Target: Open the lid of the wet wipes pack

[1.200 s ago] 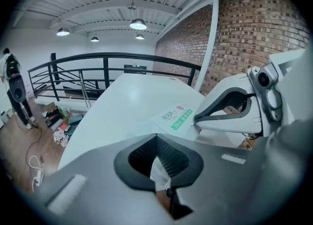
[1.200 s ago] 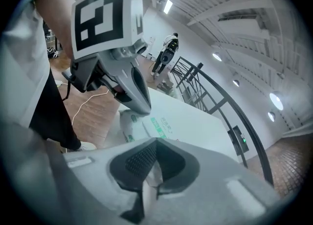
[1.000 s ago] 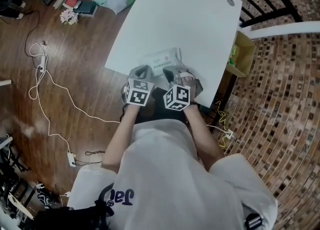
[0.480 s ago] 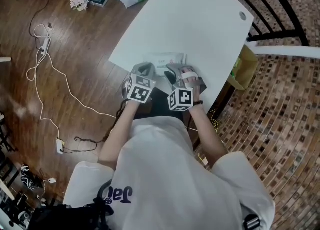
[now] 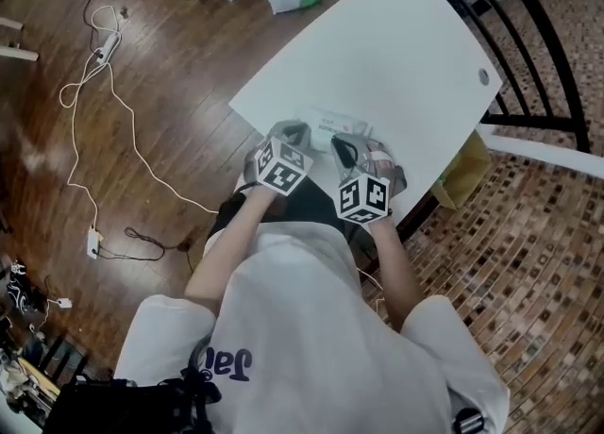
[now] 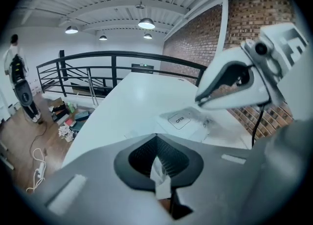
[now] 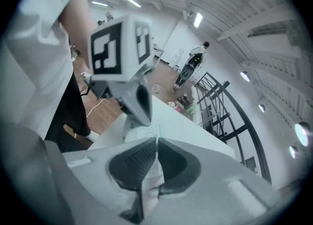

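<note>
At the near edge of the tabletop (image 6: pixel 137 97), just in front of the person, the left tongs (image 6: pixel 157 163) were pinched on a thin white fold of the wet wipes pack (image 6: pixel 182 120), pinning its near end. Beside them the right tongs (image 7: pixel 155 156) were closing. Their pads were almost together on a thin white strip, most likely the lid (image 7: pixel 152 176), though which part of the pack it was could not be told for sure. The pack itself lay flat just beyond both tips, its OPEN label facing up. To do the peel well, the left grip should hold the pack down firmly. The right one should then draw the flap up and back towards its hinge in a slow, low arc. A pull straight up would probably lift the whole pack or let the thin tab slip from the pads. Farther off, the white top ran on to a black railing (image 6: pixel 98 67).
</note>
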The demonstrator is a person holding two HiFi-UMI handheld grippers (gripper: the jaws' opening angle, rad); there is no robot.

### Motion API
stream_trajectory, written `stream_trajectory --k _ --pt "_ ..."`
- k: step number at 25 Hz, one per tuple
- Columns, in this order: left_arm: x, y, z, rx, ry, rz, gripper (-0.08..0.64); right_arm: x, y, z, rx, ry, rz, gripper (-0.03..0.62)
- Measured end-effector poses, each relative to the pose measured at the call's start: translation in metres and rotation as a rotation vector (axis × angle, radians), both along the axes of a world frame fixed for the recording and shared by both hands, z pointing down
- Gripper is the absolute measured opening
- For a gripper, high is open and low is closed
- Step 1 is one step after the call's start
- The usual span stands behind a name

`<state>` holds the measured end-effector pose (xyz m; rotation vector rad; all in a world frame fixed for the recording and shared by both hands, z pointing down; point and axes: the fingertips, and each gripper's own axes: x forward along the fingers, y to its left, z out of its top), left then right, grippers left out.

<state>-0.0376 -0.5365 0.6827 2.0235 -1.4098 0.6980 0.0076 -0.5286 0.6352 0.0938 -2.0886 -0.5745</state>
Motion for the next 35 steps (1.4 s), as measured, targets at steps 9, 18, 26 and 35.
stream_trajectory --k 9,18,26,35 --pt "0.002 -0.005 0.003 0.012 -0.015 -0.031 0.015 -0.028 -0.105 0.032 -0.213 0.056 0.169 0.020" --pt "-0.004 0.004 -0.001 0.027 0.007 -0.016 0.015 -0.033 -0.099 0.076 -0.312 0.108 0.278 -0.011" --pt "-0.040 0.048 -0.040 0.114 0.058 0.010 0.015 -0.018 -0.059 -0.006 -0.300 -0.332 0.611 -0.011" --pt "-0.057 0.089 -0.137 0.379 0.134 0.055 0.015 0.001 0.059 -0.150 -0.162 -0.873 0.693 -0.011"
